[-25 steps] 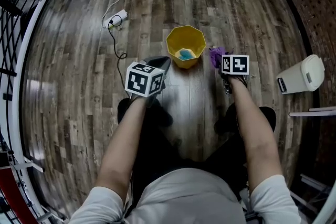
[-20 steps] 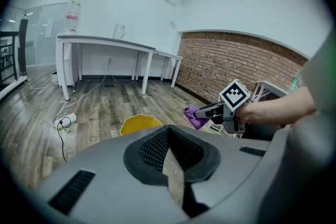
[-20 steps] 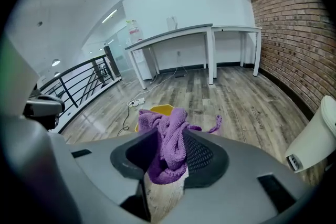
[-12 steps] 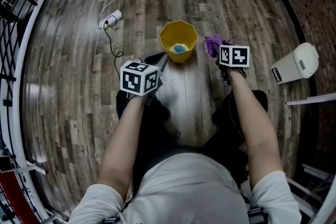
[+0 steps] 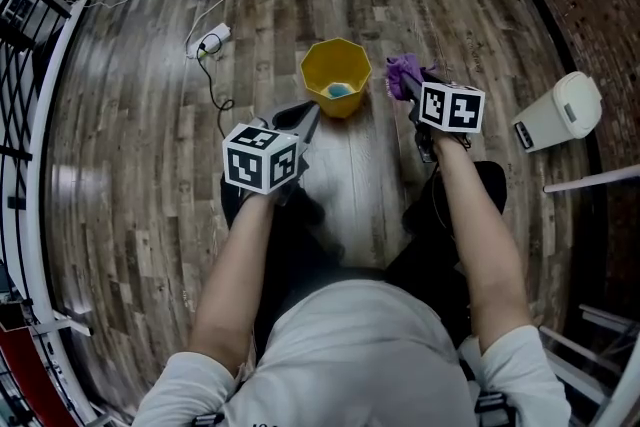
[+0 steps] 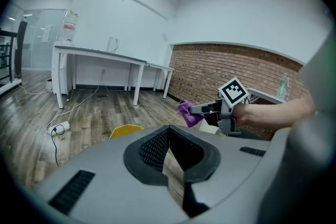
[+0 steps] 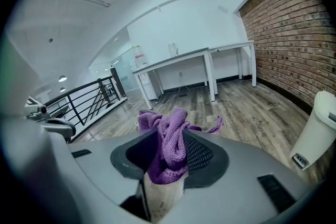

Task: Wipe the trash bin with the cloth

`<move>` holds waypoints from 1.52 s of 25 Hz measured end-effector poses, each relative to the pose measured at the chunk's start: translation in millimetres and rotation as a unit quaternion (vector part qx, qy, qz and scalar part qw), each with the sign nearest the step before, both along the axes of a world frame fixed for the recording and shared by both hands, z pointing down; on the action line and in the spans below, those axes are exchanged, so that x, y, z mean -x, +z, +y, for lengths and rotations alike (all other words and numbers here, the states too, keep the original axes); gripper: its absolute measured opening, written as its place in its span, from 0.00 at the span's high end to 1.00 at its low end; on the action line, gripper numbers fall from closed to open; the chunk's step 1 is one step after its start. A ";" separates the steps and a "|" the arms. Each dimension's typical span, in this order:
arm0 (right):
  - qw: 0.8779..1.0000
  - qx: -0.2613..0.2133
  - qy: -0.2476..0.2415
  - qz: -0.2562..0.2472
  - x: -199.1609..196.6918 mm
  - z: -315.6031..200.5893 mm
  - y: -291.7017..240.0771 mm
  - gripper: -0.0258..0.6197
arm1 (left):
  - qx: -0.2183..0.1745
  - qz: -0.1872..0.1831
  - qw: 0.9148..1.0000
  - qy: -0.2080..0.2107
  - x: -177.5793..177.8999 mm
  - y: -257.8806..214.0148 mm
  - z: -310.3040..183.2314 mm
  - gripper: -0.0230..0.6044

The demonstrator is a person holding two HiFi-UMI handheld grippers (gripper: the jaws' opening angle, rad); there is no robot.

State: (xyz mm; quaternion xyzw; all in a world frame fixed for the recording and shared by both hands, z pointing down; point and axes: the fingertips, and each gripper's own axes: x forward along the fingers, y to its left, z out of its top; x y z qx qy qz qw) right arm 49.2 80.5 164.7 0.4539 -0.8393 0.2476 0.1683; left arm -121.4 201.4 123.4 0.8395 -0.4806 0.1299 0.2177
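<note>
Nearest us, both forearms reach out over the wooden floor (image 5: 120,165), each carrying a tool topped with a cube of square markers. The left tool (image 5: 311,115) is clenched on nothing: its own view shows the jaws meeting with only floor behind them. The right tool (image 5: 408,87) is grasping the purple cloth (image 5: 401,71), a bunched wad pinched between the pads with loose folds spilling over the top. Just beyond the two tools stands the yellow trash bin (image 5: 338,63), upright in the middle of the floor, its many-sided mouth open upward and a small blue thing (image 5: 341,92) lying inside. The bin lies ahead and to the left of the cloth, which is near its right rim but apart from it. We judge that the right hand must carry the cloth leftward and down onto the wall, while the left tool, pointing at the near left side, could steady the bin. Toward the floor's right edge sits a white lidded bin (image 5: 560,120). Its dark label is too small to read, and we find no other legible writing.
</note>
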 end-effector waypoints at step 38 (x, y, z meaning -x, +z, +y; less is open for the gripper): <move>0.986 -0.141 -0.048 -0.075 41.4 122.7 -105.6 0.74 | -0.081 0.027 0.996 0.008 -18.6 -64.0 81.4 0.96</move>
